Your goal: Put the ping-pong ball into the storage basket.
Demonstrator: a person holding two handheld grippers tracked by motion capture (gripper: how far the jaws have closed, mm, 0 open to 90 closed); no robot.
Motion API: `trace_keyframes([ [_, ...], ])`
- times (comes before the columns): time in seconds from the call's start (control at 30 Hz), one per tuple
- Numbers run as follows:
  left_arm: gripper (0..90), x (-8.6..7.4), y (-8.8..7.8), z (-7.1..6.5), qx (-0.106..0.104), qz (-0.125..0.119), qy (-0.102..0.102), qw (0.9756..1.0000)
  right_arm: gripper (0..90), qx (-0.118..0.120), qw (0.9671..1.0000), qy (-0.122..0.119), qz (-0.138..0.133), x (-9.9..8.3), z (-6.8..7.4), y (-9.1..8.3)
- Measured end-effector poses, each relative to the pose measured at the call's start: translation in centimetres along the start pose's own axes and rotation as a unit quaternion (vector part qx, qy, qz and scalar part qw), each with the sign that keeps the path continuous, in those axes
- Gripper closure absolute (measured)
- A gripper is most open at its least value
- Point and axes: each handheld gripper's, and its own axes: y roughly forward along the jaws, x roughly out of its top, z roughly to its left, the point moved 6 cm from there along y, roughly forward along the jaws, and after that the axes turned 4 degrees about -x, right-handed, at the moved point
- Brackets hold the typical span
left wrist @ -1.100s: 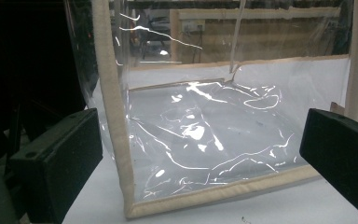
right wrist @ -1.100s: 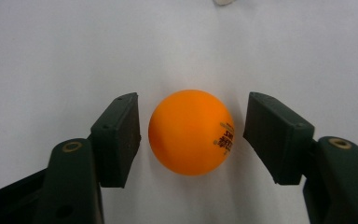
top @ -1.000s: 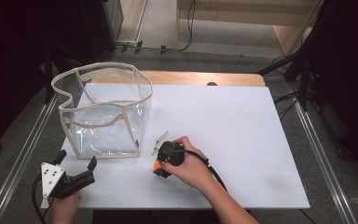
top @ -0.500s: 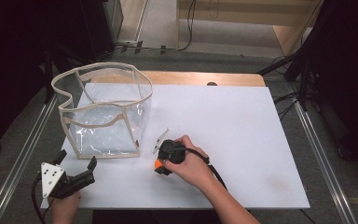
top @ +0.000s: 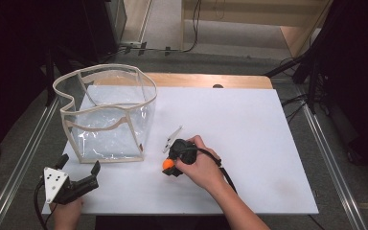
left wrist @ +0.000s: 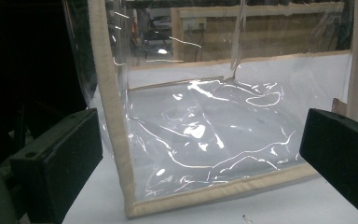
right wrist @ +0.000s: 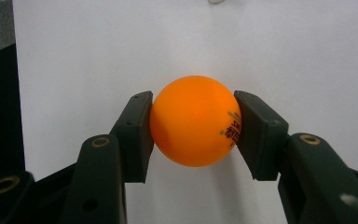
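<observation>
The right gripper [right wrist: 193, 122] has just closed on the orange ball [right wrist: 195, 120], its pads pressing both sides low on the white table [top: 249, 124]; the ball is secured and ready to lift. The left gripper [top: 79, 176] waits open facing the clear bag [top: 106, 115], whose tall wall stands between ball and opening

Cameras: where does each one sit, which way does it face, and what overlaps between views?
High view: above the person's side, looking forward and down on the white table; both forearms, left gripper, right gripper.
Left gripper view: between its open jaws, facing the clear bag.
Right gripper view: looking down its jaws, shut on the orange ball.
Shared with the high view: bag, ball.
</observation>
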Motion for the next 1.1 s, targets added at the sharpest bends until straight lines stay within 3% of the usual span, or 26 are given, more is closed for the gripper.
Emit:
trace_keyframes([
  [0.1, 0.0, 0.0, 0.0, 0.0, 0.000, -0.001, 0.000, 1.0000, 48.1, 0.002, 0.9999, -0.002, -0.013, 0.0, -0.3, -0.3],
  [0.3, 0.0, 0.0, 0.0, 0.0, -0.001, -0.001, 0.000, 1.0000, 48.1, -0.003, 1.0000, 0.003, -0.006, 0.1, -0.4, -0.5],
  [1.1, 0.0, 0.0, 0.0, 0.0, -0.002, 0.000, 0.000, 1.0000, 48.3, 0.006, 0.9998, -0.003, -0.020, 1.7, -1.0, -1.8],
])
